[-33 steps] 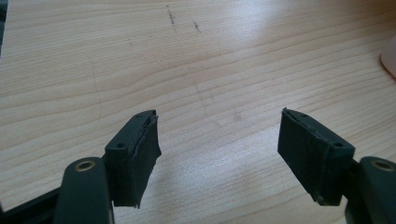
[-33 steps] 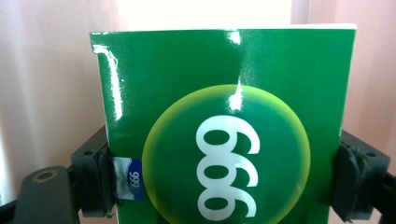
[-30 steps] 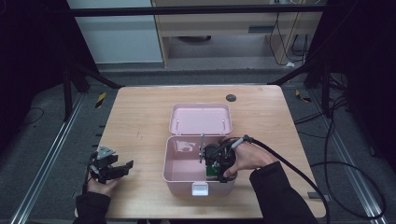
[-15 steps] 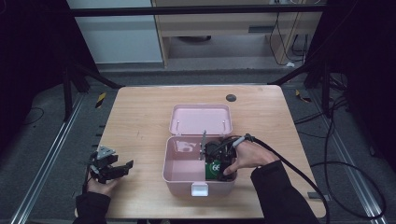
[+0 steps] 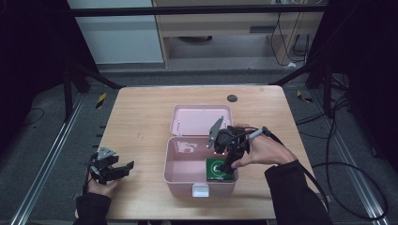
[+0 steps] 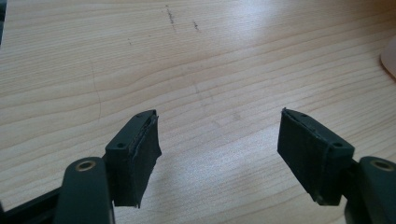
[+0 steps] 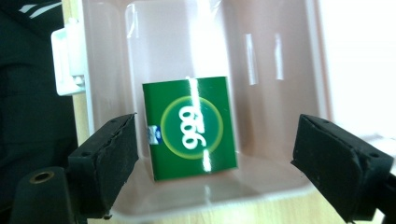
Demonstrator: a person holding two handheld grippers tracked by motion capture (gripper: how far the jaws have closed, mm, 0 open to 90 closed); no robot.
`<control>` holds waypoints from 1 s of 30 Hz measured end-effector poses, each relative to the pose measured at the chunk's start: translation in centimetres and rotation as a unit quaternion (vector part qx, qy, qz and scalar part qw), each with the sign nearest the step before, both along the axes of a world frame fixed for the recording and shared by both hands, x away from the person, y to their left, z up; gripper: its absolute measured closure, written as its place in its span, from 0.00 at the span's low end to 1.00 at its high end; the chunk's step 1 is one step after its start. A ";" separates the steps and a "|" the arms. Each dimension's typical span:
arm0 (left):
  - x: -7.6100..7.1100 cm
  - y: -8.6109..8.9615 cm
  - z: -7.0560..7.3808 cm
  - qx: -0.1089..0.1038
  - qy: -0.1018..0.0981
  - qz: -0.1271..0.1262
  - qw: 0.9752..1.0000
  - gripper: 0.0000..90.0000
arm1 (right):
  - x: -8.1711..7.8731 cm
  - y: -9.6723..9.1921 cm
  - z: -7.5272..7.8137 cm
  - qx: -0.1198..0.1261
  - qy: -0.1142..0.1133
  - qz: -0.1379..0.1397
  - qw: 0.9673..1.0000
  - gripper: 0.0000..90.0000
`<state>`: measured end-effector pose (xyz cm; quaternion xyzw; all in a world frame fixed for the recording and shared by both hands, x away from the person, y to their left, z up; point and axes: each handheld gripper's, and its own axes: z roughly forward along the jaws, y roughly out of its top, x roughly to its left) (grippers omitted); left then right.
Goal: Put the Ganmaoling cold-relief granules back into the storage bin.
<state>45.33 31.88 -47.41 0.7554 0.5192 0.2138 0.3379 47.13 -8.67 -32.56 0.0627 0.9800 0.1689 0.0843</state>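
High view, left to right. The left gripper [image 5: 123, 168] rested at the near left edge of the wooden table [image 5: 141, 117], its jaws spread wide over bare tabletop with nothing between them. At centre stood the pink box [image 5: 180, 161], its hinged lid [image 5: 201, 120] lying open behind it and a white latch [image 5: 200, 190] on its front wall. A green carton [image 5: 217, 168] lay flat on the box floor, in the near right corner (white digits "999" inside a ring, seen in the right gripper view [image 7: 190, 127]). The right gripper [image 5: 228, 165] hung above the carton; its jaws had just been narrowing slightly yet stood apart, clear of the carton.
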 end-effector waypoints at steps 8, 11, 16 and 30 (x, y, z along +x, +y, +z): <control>-0.1 0.0 0.0 -0.002 -0.001 -0.003 1.000 0.33 | -0.9 -2.5 2.2 0.010 -0.034 -0.021 0.999 0.18; -0.1 0.0 0.0 -0.002 0.000 -0.005 1.000 0.35 | -1.2 -3.8 2.5 0.018 -0.047 -0.031 0.998 0.23; -0.1 -0.1 0.1 -0.003 0.000 -0.009 1.000 0.37 | -1.8 -6.1 2.5 0.033 -0.056 -0.050 0.997 0.30; -0.2 -0.5 0.0 -0.007 0.008 -0.026 1.000 0.46 | -1.8 -10.4 -2.9 0.049 -0.065 -0.108 0.991 0.31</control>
